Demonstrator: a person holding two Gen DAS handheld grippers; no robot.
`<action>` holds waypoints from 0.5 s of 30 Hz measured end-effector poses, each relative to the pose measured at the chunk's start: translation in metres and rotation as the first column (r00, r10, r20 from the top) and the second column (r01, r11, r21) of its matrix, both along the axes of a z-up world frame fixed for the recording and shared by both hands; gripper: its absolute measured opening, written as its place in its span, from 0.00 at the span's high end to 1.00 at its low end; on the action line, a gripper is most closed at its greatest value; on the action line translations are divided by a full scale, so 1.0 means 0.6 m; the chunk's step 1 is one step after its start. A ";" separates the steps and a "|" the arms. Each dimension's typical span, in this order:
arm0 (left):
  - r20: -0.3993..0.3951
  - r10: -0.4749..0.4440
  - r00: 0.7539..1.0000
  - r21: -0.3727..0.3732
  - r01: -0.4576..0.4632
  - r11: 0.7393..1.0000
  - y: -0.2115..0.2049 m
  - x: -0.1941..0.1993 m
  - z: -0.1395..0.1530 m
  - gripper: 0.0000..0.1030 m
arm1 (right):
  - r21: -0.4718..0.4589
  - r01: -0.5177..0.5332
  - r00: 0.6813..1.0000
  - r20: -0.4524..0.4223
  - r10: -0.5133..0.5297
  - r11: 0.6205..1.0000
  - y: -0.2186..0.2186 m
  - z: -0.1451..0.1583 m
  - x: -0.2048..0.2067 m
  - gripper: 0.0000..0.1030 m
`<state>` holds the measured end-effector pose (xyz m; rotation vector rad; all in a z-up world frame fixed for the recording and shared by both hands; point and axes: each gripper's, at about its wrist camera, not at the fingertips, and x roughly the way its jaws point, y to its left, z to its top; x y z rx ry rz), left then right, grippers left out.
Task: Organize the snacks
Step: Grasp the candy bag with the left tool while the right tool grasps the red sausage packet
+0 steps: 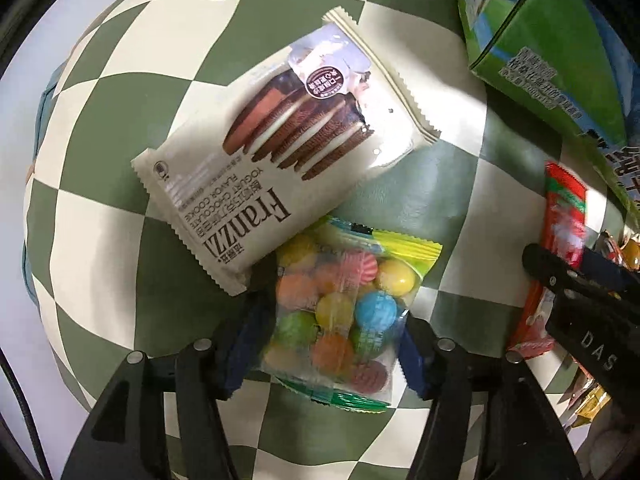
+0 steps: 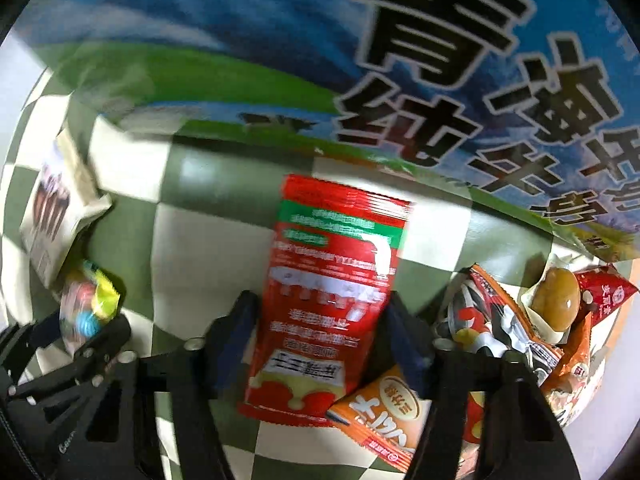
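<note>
In the left wrist view my left gripper [image 1: 332, 316] is closed around a clear bag of colourful candy balls [image 1: 340, 312], one finger on each side. A white Franzzi cookie pack [image 1: 280, 152] lies just beyond it, overlapping the bag's top edge. In the right wrist view my right gripper [image 2: 320, 324] is closed on a red snack packet [image 2: 328, 300], one finger on each side. The right gripper with the red packet [image 1: 564, 216] shows at the right of the left wrist view. The left gripper and candy bag [image 2: 86, 304] show at the left of the right wrist view.
A green-and-white checked cloth [image 1: 120, 220] covers the table. A large green and blue milk carton box [image 2: 360, 60] stands close behind. A pile of mixed snack packets [image 2: 520, 328] lies at the right, with an orange packet [image 2: 384, 416] under the red one.
</note>
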<state>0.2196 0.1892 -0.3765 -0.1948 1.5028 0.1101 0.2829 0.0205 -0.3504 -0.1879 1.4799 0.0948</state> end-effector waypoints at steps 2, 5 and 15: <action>0.002 0.007 1.000 0.005 -0.007 1.000 -0.007 -0.021 0.011 0.46 | 0.036 -0.030 0.999 -0.016 0.030 0.999 0.007 0.000 -0.019 0.44; -0.009 0.017 1.000 -0.006 -0.017 1.000 -0.006 -0.053 0.011 0.46 | 0.075 -0.086 0.995 -0.048 0.090 0.993 0.022 0.001 -0.051 0.45; -0.070 0.000 0.998 -0.032 -0.002 0.999 0.008 -0.139 -0.025 0.45 | 0.194 -0.039 0.988 -0.140 0.067 0.980 0.006 -0.018 -0.121 0.40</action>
